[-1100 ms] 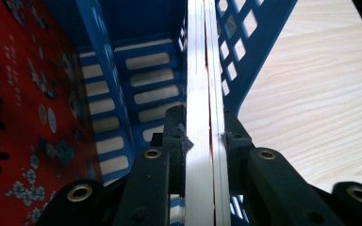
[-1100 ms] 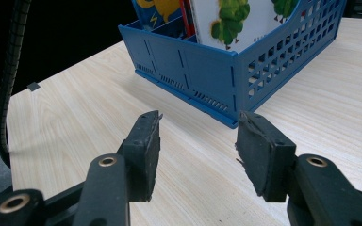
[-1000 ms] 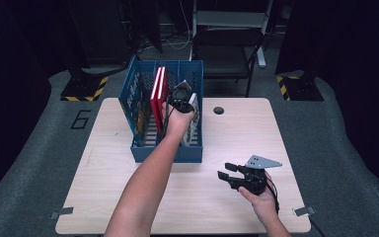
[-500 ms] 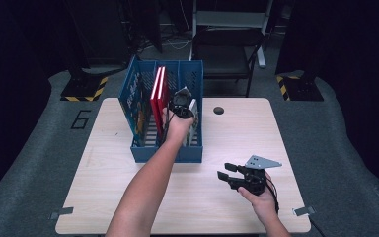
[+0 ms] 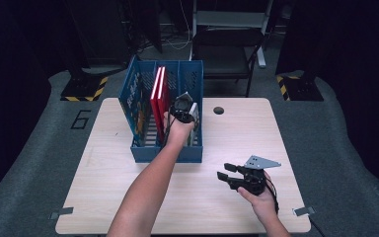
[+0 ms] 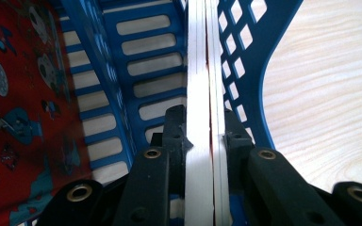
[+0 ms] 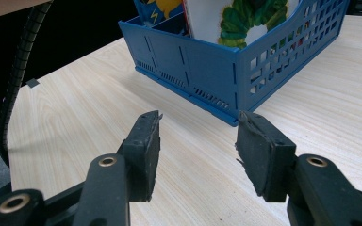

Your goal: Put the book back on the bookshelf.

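Left gripper view: left gripper (image 6: 206,141) pinches thin white-edged book (image 6: 202,70) inside blue slotted plastic rack (image 6: 245,56).
Book stands upright in rack's rightmost compartment, just beside the perforated side wall; red picture books (image 5: 159,96) sit in a compartment further left. Right gripper (image 7: 195,141) w/ jaws spread, holding nothing, over light wood table (image 5: 246,138), apart from rack.
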Action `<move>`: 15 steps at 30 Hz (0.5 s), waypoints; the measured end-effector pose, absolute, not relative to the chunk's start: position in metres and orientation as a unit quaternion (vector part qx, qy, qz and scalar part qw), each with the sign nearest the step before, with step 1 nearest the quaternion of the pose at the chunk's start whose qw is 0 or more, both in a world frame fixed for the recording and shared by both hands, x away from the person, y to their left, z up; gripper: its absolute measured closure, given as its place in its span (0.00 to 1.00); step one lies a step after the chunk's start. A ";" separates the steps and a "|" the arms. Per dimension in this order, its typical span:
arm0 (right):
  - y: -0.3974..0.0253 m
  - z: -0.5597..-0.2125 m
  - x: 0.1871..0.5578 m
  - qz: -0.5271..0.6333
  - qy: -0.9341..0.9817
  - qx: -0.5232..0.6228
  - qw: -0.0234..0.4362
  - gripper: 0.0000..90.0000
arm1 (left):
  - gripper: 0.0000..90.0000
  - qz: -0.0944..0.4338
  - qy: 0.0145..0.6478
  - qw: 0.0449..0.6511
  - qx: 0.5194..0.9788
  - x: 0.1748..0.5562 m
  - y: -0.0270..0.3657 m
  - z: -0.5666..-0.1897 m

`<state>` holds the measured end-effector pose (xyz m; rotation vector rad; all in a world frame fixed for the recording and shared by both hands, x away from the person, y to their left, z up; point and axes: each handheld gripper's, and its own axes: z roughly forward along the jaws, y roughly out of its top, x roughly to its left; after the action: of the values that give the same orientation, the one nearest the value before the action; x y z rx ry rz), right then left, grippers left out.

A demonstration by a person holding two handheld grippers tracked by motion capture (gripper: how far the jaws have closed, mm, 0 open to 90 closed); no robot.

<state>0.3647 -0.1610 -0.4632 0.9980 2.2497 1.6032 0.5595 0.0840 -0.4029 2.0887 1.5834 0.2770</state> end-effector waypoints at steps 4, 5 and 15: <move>-0.160 -0.463 0.364 0.544 0.761 0.340 0.101 0.55 | 0.85 0.098 0.578 0.252 0.770 0.558 0.085 -0.405; -0.161 -0.463 0.365 0.543 0.761 0.340 0.100 0.55 | 0.85 0.095 0.579 0.252 0.770 0.559 0.085 -0.404; -0.161 -0.464 0.365 0.542 0.762 0.340 0.100 0.55 | 0.82 0.084 0.569 0.255 0.777 0.551 0.090 -0.398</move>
<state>0.3654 -0.1606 -0.4641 1.0039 2.2516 1.6029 0.5513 0.0900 -0.3977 2.1119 1.5454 0.2278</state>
